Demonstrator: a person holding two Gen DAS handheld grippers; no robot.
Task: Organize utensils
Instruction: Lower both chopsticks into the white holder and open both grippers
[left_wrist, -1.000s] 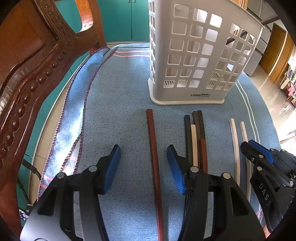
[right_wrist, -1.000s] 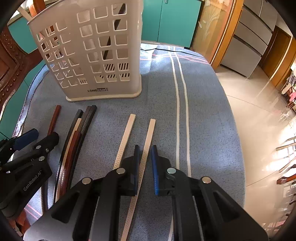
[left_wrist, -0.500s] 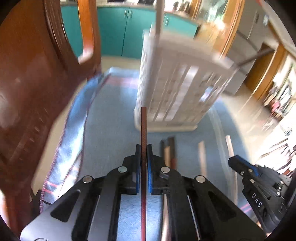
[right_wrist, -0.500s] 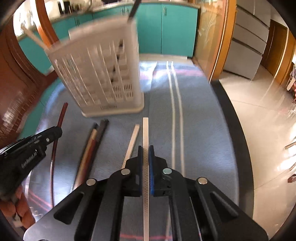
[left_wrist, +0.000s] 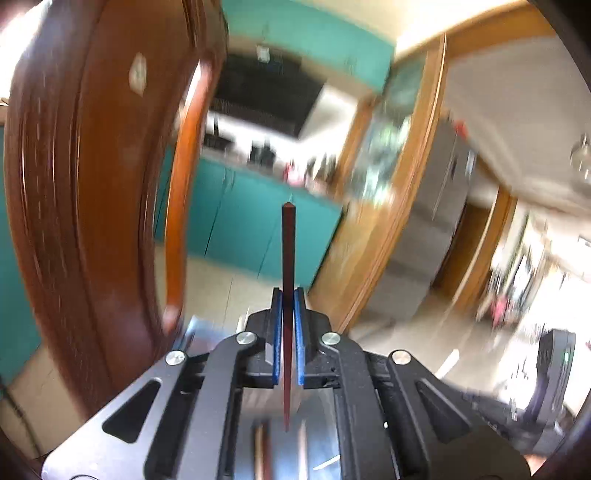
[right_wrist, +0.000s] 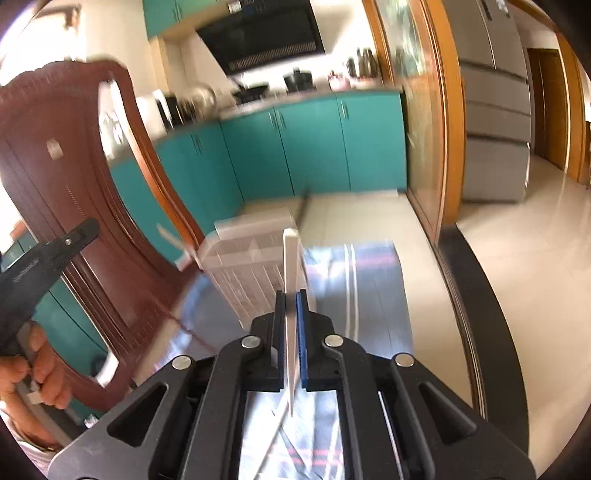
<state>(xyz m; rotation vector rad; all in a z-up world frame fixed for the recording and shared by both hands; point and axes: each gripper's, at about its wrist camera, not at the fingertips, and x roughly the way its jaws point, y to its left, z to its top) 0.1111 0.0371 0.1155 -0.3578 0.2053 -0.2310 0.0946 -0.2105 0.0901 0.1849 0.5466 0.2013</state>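
Observation:
My left gripper (left_wrist: 288, 295) is shut on a dark red chopstick (left_wrist: 287, 251) that sticks out forward, lifted high with the kitchen behind it. My right gripper (right_wrist: 291, 295) is shut on a white chopstick (right_wrist: 291, 254), its tip over the white slotted utensil basket (right_wrist: 255, 266) standing on the blue cloth (right_wrist: 369, 280). Below the right gripper another white chopstick (right_wrist: 275, 424) lies on the cloth. The left gripper (right_wrist: 79, 230) also shows at the left edge of the right wrist view, held by a hand (right_wrist: 40, 373). The basket is out of the left wrist view.
A carved brown wooden chair back (right_wrist: 85, 206) rises close on the left, also large in the left wrist view (left_wrist: 85, 184). Teal cabinets (right_wrist: 295, 147) and a steel fridge (right_wrist: 491, 110) stand behind. The table's edge (right_wrist: 476, 288) runs on the right, with tiled floor beyond.
The left gripper closed on the red chopstick and the right on a white one. Both lifted them off the cloth and tilted up toward level; the basket now sits lower in view.

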